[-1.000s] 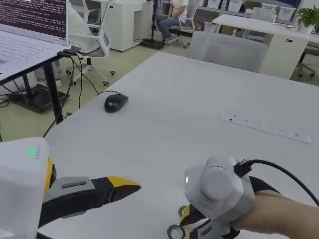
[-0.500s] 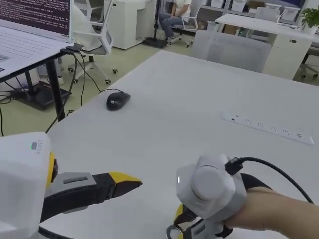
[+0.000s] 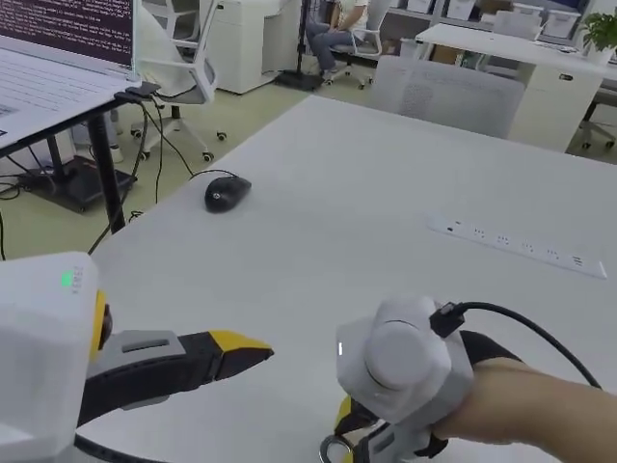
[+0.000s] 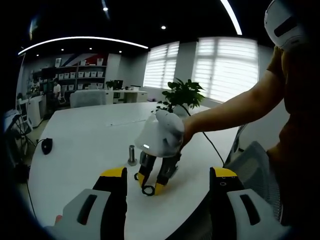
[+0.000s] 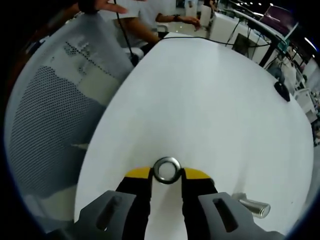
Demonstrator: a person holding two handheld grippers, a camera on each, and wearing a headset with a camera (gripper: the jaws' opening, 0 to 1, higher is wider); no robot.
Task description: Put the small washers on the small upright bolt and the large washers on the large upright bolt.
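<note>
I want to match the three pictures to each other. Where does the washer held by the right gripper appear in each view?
Head view: the washer is at the bottom edge, at the tips of the right gripper.
Left gripper view: the washer is low in the centre, held out by the right gripper.
Right gripper view: the washer is in the centre, clamped between the jaws.
Shared landmark: the black computer mouse.

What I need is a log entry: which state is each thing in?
right gripper: shut on the washer.
washer: clamped by its rim between the jaws.
left gripper: open, empty.
bolt: upright on the table.
laptop: open, screen lit.
</note>
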